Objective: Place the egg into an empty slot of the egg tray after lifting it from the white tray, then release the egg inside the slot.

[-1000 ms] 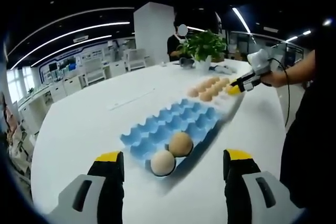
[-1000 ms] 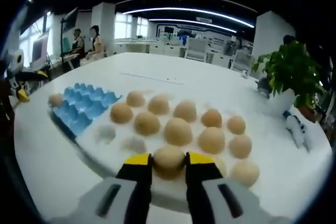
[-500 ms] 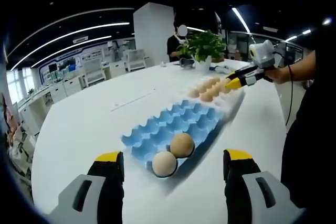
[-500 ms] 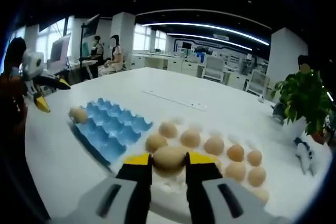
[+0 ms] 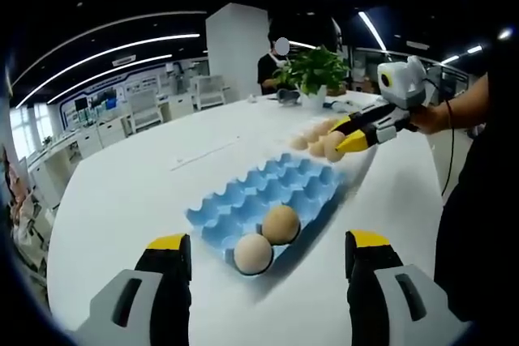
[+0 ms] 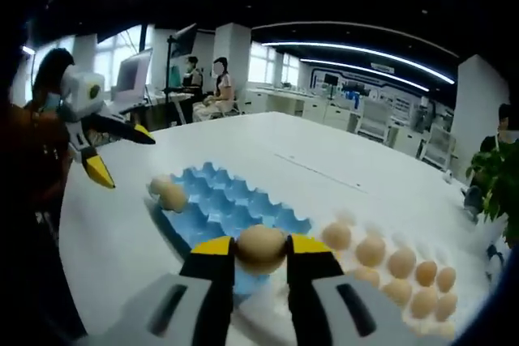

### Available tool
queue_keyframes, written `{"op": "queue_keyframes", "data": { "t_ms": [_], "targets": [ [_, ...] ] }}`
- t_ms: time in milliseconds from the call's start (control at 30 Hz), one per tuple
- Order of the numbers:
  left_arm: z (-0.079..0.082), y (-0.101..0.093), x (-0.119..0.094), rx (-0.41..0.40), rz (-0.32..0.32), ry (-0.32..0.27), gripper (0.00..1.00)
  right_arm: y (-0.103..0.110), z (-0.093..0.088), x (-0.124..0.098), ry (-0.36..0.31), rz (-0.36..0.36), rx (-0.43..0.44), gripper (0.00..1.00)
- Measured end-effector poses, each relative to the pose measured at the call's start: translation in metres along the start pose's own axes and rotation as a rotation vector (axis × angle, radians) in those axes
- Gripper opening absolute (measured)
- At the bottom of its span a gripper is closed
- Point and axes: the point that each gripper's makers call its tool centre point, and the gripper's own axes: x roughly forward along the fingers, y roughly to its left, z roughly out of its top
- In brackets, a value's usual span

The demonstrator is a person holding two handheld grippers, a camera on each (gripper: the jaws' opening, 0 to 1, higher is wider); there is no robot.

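White table, right gripper clamping egg above blue egg tray, left gripper jaws apart

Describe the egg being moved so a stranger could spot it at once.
On the white table, find the blue egg tray beside the white tray of eggs. Above them, the right gripper pinches one egg, the only one held off the trays.

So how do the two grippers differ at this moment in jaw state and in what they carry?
The right gripper is shut on an egg, held between its yellow tips; the left gripper is open and carries nothing. The right gripper hangs in the air near the far end of the blue egg tray, while the left gripper sits at the near end, where two eggs lie in slots. Both have yellow-tipped jaws.
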Motion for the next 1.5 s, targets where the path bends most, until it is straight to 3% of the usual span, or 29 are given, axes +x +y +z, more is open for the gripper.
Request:
{"op": "queue_keyframes", "data": {
  "t_ms": [267, 633, 933, 1500],
  "targets": [
    [-0.002, 0.002, -0.003, 0.004, 0.003, 0.006, 0.77, 0.035, 0.01, 0.025, -0.007, 0.106, -0.039, 0.24],
    [-0.003, 0.004, -0.003, 0.002, 0.003, 0.008, 0.77, 0.065, 0.013, 0.047, 0.007, 0.199, -0.121, 0.24],
    [-0.007, 0.008, -0.003, 0.003, 0.002, 0.005, 0.77, 0.078, 0.006, 0.058, 0.03, 0.247, -0.179, 0.24],
    [-0.006, 0.006, -0.003, -0.002, 0.003, 0.006, 0.77, 0.084, -0.001, 0.064, 0.056, 0.282, -0.197, 0.24]
  ]
}}
